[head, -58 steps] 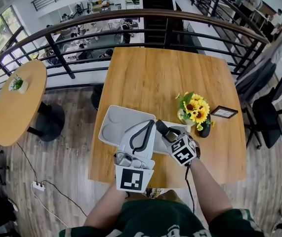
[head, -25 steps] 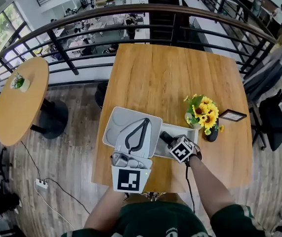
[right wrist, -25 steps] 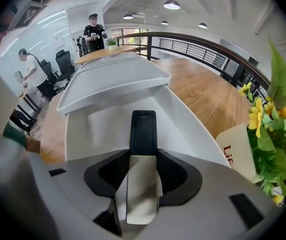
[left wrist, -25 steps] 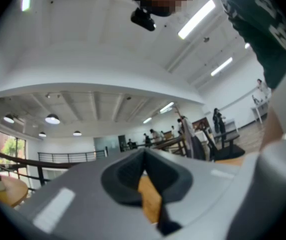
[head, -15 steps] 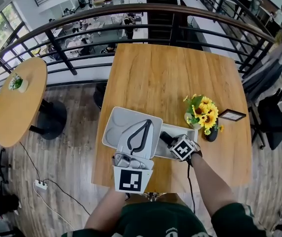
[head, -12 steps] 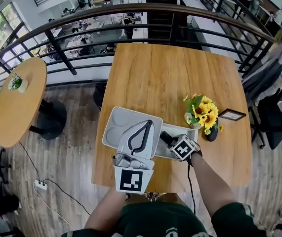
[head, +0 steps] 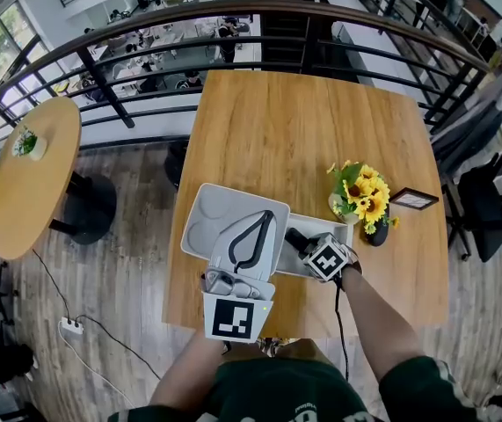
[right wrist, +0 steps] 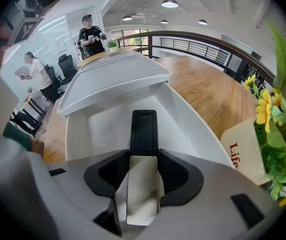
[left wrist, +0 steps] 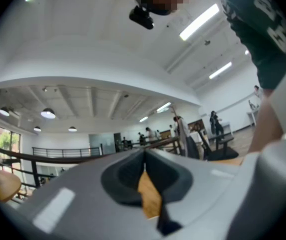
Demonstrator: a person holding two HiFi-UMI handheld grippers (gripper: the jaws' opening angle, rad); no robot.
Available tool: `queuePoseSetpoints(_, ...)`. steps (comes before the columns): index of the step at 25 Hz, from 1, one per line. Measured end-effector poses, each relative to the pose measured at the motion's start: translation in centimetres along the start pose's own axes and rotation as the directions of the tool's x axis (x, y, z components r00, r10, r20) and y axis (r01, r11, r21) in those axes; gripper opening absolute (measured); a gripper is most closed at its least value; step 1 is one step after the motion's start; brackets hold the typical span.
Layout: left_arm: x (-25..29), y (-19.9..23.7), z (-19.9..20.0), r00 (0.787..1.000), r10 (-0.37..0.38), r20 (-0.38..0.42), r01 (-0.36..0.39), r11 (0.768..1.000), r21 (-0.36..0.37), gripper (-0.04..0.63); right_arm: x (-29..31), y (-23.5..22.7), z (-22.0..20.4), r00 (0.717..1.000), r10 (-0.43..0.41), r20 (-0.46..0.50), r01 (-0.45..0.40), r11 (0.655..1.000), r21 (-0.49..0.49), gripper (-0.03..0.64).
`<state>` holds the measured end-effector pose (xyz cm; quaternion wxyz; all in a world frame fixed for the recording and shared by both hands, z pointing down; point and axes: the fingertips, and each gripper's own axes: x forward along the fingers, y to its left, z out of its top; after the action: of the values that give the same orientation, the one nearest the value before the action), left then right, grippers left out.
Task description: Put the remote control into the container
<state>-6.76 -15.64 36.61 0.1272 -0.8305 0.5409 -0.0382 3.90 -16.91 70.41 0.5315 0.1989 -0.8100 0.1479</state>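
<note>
My right gripper [right wrist: 144,156] is shut on the remote control [right wrist: 144,134], a slim bar with a black far end and a silvery near part. The remote points into the white rectangular container [right wrist: 193,119], its black end low over the container's floor; whether it touches I cannot tell. In the head view that gripper [head: 296,238] sits at the container [head: 310,266] near the table's front edge. My left gripper [head: 266,218] lies over a white rounded tray [head: 205,214] just left of the container. In its own view the left gripper [left wrist: 144,156] has its tips together, holding nothing.
A vase of sunflowers [head: 356,202] and a small picture frame [head: 406,200] stand right of the container. A card with red lettering [right wrist: 243,149] leans by the flowers. A metal railing [head: 259,33] runs behind the wooden table [head: 303,130]. A round table [head: 26,178] stands at the left.
Both grippers keep their places; the right one still grips the remote over the container. Only the head view has shifted slightly.
</note>
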Motion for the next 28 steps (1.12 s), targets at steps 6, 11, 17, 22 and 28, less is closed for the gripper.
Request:
queuePoseSetpoints(6,-0.23,-0.15,-0.19,1.000,-0.011,0.002,0.011,1.000,-0.011,0.008,0.19,0.01,-0.04,1.000,0.002,0.004,-0.002,1.000,0.013,0.189)
queuePoseSetpoints(11,-0.26,-0.36,-0.48,1.000,-0.013,0.007,0.013,1.000,-0.011,0.009,0.33,0.01,-0.32,1.000,0.004,-0.002,-0.004,1.000,0.012,0.189)
queuePoseSetpoints(17,-0.10,-0.40,-0.70,1.000,-0.020,0.007,0.020,1.000,-0.017,0.011,0.74,0.26,-0.61,1.000,0.025,-0.009,-0.024,0.999,0.036,0.189)
queuePoseSetpoints(22,-0.20,-0.49,-0.37,1.000,-0.024,0.014,0.025,0.999,-0.021,0.011,0.29,-0.04,-0.07,1.000,0.008,0.006,-0.008,1.000,0.010,0.189)
queuePoseSetpoints(28,-0.43,-0.48,-0.23,1.000,-0.021,0.018,0.022,1.000,-0.007,0.011,0.10,-0.17,-0.04,1.000,-0.021,0.023,0.021,1.000,-0.020,0.190)
